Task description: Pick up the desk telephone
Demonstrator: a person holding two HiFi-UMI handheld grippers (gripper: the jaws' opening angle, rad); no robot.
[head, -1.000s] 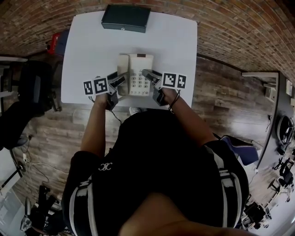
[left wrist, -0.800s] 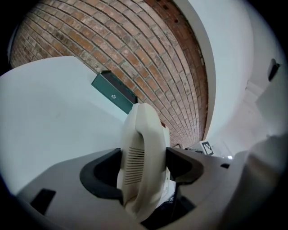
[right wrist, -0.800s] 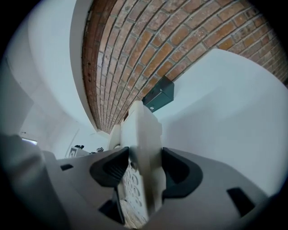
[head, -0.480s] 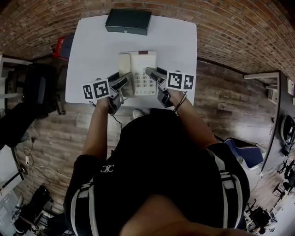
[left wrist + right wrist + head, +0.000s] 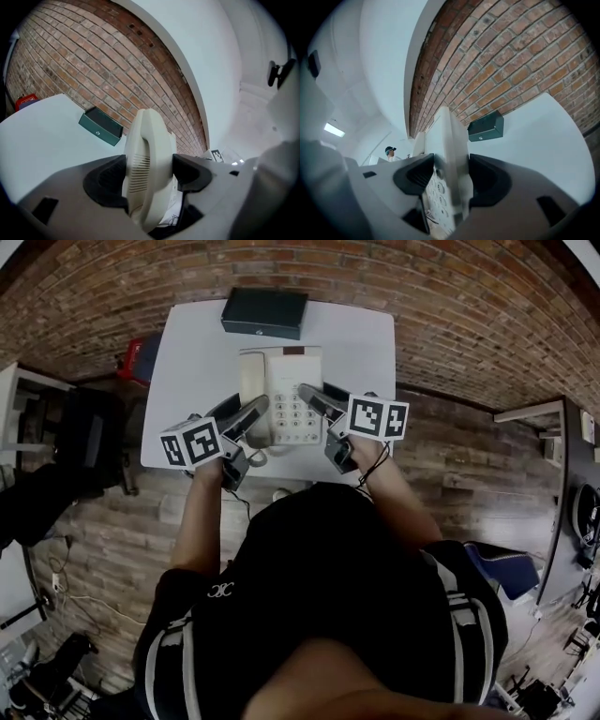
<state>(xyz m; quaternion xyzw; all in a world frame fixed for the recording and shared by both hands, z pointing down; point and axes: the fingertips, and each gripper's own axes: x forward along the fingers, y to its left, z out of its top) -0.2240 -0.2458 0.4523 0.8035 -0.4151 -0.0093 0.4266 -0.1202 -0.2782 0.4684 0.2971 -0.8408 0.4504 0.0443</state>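
Observation:
The cream desk telephone (image 5: 281, 395), handset on its left side and keypad facing up, is held between both grippers above the white table (image 5: 187, 371). My left gripper (image 5: 253, 413) is shut on the handset side (image 5: 145, 168), with the jaws pressed against the cream shell. On the phone's right edge (image 5: 451, 154), my right gripper (image 5: 312, 397) is also shut, the keypad showing just below its jaws. A thin cord (image 5: 253, 457) hangs under the phone near the table's front edge.
A dark green box (image 5: 264, 312) lies at the table's far edge against the brick wall (image 5: 450, 306). A red object (image 5: 139, 357) and a black chair (image 5: 80, 442) stand left of the table. Wooden floor surrounds it. A distant person (image 5: 390, 152) shows in the right gripper view.
The telephone has risen off the table with both grippers shut on it, and looks larger and closer to the head camera than a second ago.

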